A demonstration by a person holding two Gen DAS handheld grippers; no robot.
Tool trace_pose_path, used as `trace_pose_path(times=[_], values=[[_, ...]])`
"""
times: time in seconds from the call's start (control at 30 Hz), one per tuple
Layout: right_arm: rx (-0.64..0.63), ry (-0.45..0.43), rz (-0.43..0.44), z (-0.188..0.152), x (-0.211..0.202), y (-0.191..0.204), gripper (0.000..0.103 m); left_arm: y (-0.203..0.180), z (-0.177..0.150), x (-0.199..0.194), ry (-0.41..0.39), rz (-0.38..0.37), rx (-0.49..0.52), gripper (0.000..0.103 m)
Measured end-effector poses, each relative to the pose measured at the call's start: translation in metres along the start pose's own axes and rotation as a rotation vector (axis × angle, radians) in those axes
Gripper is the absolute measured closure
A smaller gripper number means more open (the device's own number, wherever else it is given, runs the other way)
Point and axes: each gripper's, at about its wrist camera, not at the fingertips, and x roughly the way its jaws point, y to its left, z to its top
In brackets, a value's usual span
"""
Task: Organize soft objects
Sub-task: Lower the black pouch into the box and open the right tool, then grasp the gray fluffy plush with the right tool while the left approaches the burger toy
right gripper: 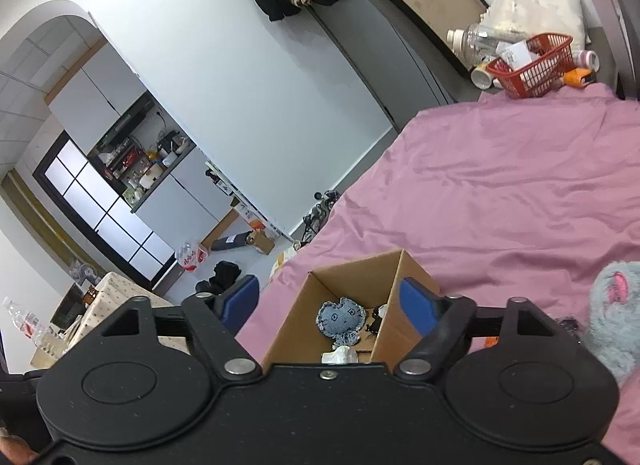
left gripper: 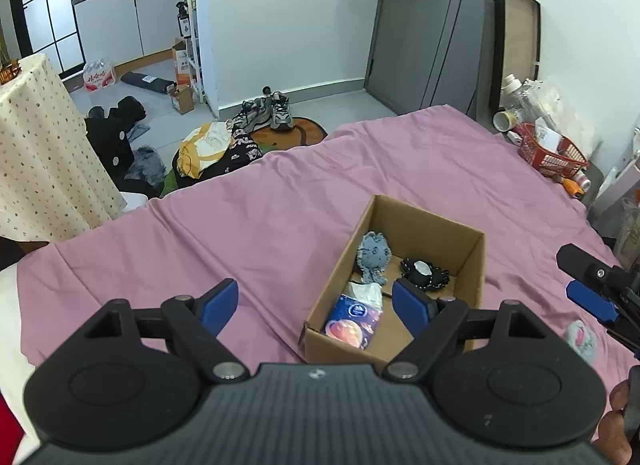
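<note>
Your left gripper hangs above the pink sheet with its blue pads spread wide and nothing between them; its right pad overlaps the near edge of the open box in the left wrist view. The box sits on the sheet, and inside it you have a blue denim doll against the far-left wall, a black ring-shaped toy just beside it on the right, a crumpled white tissue nearer you, and a blue packet leaning in the near-left corner. Your right gripper is tilted and looks down into the same box, its fingers also spread apart and empty, with the doll showing between them. A fluffy grey plush with a pink ear lies on the sheet just right of that gripper, outside the box. In the left wrist view the right gripper shows at the right edge, and a small round pale item lies on the sheet below it, too blurred to name. A red basket stands past the far-right corner of the sheet.
</note>
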Motion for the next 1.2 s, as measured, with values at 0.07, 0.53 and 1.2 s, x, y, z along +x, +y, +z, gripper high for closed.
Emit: trace_pose_path(times=[0.07,0.53,1.2], values=[[-0.007,-0.010,-0.002,0.000,-0.005,0.002,0.023,-0.001,-0.002,-0.008,-0.008,-0.003,0.004,0.020],[-0.008,-0.059,-0.048,-0.008,-0.054,-0.012,0.010,-0.022,-0.017,-0.052,-0.075,-0.018,0.026,0.019],[0.058,-0.072,-0.113,-0.033,-0.109,-0.047,0.000,-0.067,-0.057,-0.076,-0.100,-0.069,0.077,0.019]])
